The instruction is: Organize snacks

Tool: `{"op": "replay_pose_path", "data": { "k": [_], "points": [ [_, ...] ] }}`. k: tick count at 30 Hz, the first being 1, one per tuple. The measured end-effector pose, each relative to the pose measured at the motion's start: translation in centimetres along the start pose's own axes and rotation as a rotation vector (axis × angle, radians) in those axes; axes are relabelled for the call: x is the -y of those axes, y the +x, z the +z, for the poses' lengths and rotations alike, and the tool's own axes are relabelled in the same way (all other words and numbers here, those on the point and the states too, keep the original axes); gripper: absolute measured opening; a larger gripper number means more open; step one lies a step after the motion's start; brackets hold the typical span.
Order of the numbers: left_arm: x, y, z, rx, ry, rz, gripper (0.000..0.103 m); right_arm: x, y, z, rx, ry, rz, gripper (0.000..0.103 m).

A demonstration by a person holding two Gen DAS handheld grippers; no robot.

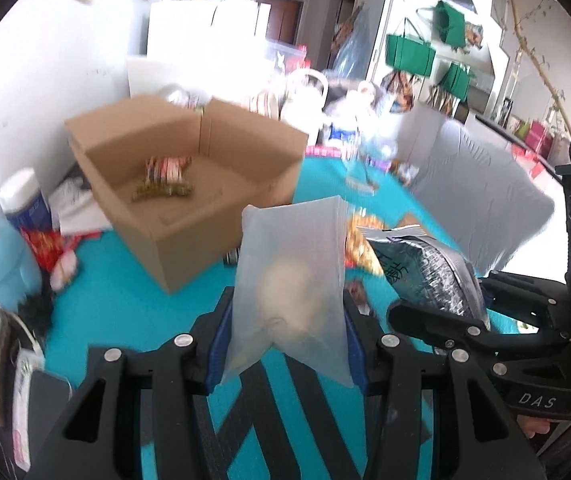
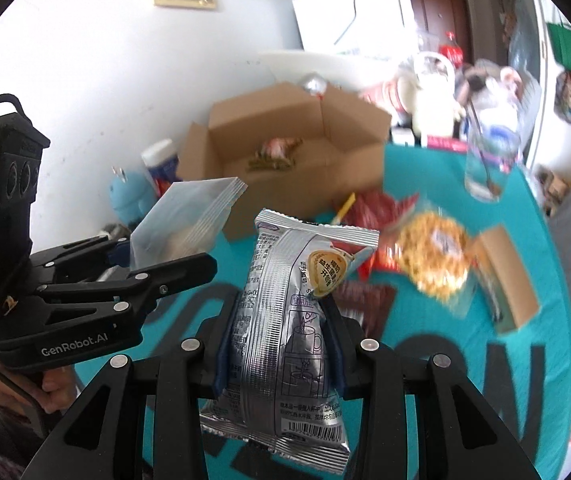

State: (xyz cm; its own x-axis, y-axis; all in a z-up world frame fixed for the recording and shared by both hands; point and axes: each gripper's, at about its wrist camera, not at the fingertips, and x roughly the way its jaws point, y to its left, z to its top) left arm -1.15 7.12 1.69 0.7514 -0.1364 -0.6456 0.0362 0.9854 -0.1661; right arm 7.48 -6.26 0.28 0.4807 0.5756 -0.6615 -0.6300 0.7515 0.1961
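My left gripper [image 1: 287, 320] is shut on a frosted clear packet [image 1: 291, 280] with a pale round snack inside, held up above the teal table [image 1: 117, 308]. In the right wrist view that same clear packet [image 2: 189, 216] shows at the left, in the left gripper [image 2: 153, 256]. My right gripper [image 2: 281, 320] is shut on a silver foil packet [image 2: 281, 332] with printed text and a gold sticker. From the left wrist camera the silver packet [image 1: 429, 272] sits at the right. An open cardboard box [image 1: 189, 176] with one small snack [image 1: 167, 180] in it stands beyond both grippers.
Loose snacks lie on the table: red packets [image 2: 377, 208], a yellow snack bag [image 2: 433, 256], a dark packet [image 2: 369, 304] and a brown carton [image 2: 505, 276]. A glass with a spoon [image 2: 489, 160] stands at the back right. A blue toy [image 1: 1, 264] and a canister [image 1: 25, 200] stand left of the box.
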Motion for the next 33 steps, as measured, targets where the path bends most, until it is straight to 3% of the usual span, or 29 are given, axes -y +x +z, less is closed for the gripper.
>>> {"op": "replay_pose_path", "data": {
  "k": [19, 29, 33],
  "points": [
    [-3.4, -1.2, 11.7, 0.264, -0.047, 0.043, 0.048, -0.4, 0.4, 13.3, 0.169, -0.157, 0.014, 0.037],
    [-6.9, 2.5, 16.8, 0.301, -0.082, 0.083, 0.048, 0.4, 4.6, 19.3, 0.201, -0.157, 0.023, 0.037],
    [-8.5, 4.8, 18.2, 0.296, -0.079, 0.141, 0.048, 1.3, 7.2, 21.0, 0.193, -0.136, 0.014, 0.037]
  ]
}}
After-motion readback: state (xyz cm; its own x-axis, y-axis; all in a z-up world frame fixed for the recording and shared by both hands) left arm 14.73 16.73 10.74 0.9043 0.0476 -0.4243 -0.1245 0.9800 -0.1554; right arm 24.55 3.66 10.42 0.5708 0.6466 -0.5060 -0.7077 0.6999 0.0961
